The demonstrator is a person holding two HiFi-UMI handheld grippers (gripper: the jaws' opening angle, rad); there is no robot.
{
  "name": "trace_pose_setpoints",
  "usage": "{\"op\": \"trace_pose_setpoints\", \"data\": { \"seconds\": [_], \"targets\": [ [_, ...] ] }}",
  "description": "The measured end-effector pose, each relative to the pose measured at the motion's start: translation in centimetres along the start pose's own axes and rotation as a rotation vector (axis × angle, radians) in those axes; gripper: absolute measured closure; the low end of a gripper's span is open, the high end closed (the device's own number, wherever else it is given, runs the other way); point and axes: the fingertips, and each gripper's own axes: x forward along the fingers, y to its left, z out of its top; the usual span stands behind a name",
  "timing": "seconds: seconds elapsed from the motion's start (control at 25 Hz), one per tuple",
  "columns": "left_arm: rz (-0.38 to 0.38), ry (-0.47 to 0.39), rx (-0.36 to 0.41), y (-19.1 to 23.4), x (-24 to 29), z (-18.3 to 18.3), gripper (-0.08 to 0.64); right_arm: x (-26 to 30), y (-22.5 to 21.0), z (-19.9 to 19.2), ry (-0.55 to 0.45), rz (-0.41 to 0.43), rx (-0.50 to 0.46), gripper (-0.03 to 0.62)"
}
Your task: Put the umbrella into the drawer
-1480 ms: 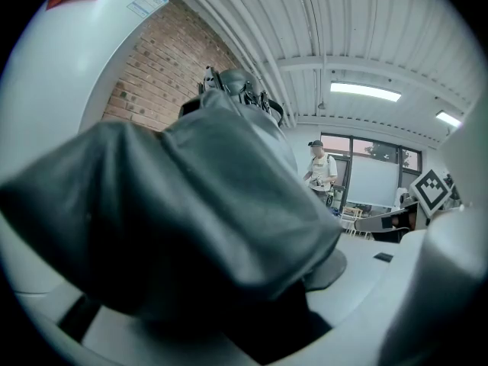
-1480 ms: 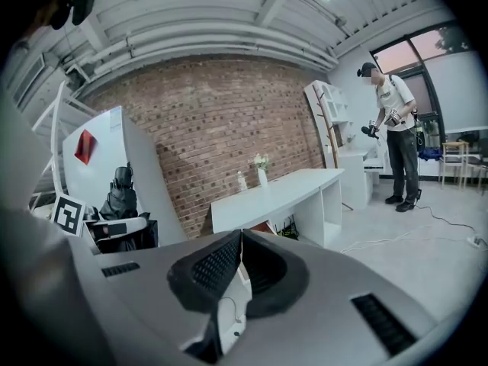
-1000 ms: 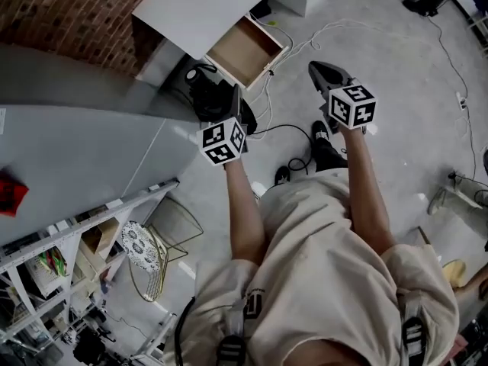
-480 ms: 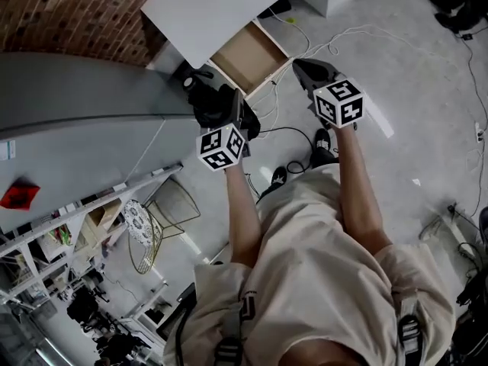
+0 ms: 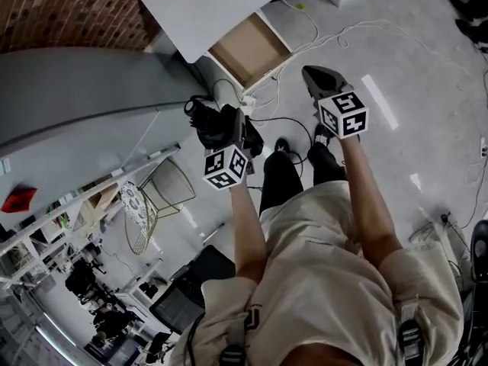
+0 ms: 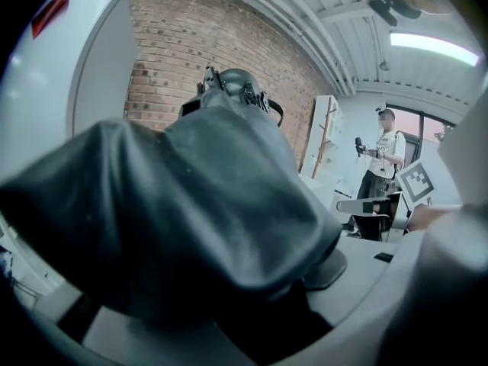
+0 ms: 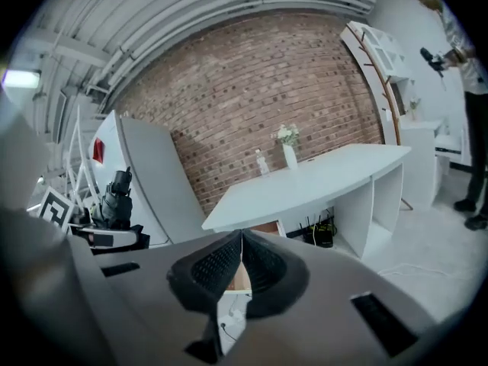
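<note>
A folded black umbrella (image 5: 216,122) is clamped in my left gripper (image 5: 231,132), whose jaws stand wide around its bunched fabric. In the left gripper view the umbrella (image 6: 191,204) fills most of the picture and hides the jaws, with its handle pointing up and away. The open wooden drawer (image 5: 248,50) sticks out from under the white desk (image 5: 202,6), beyond both grippers. My right gripper (image 5: 319,76) hangs over the floor to the right of the drawer, and its pads (image 7: 259,264) are pressed together with nothing between them. From the right gripper view the umbrella (image 7: 118,200) shows at the left.
A grey cabinet (image 5: 69,128) stands left of the desk, with metal shelving (image 5: 69,219) and a wire chair (image 5: 164,197) below it in the picture. Cables (image 5: 282,120) trail over the concrete floor near the drawer. A vase (image 7: 290,155) stands on the desk. Another person (image 6: 381,170) stands far off.
Both grippers have sunk a little, the left still holding the umbrella. The person's legs have stepped into view, and the desk and drawer have shifted towards the top of the head view.
</note>
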Motion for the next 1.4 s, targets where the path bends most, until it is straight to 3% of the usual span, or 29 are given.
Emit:
{"op": "trace_pose_setpoints", "data": {
  "seconds": [0.24,0.52,0.88,1.12,1.4],
  "targets": [
    [-0.024,0.049,-0.028,0.2,1.4,-1.8,0.298,1.1,-2.2,0.1,0.039,-0.010,-0.029,0.525],
    [-0.093,0.096,0.043,1.0,6.0,-3.9,0.298,4.7,-2.6,-2.0,0.063,-0.018,-0.011,0.525],
    [-0.188,0.140,0.068,1.9,13.5,-7.0,0.298,10.0,-2.5,-7.2,0.107,-0.045,0.017,0.525],
    [-0.267,0.139,0.145,2.9,18.3,-6.2,0.298,12.8,-2.8,-8.3,0.090,-0.060,0.063,0.525],
    [-0.329,0.173,0.295,3.5,24.5,-7.4,0.298,14.6,-3.9,-11.2,0.105,-0.073,0.109,0.525]
  ]
}}
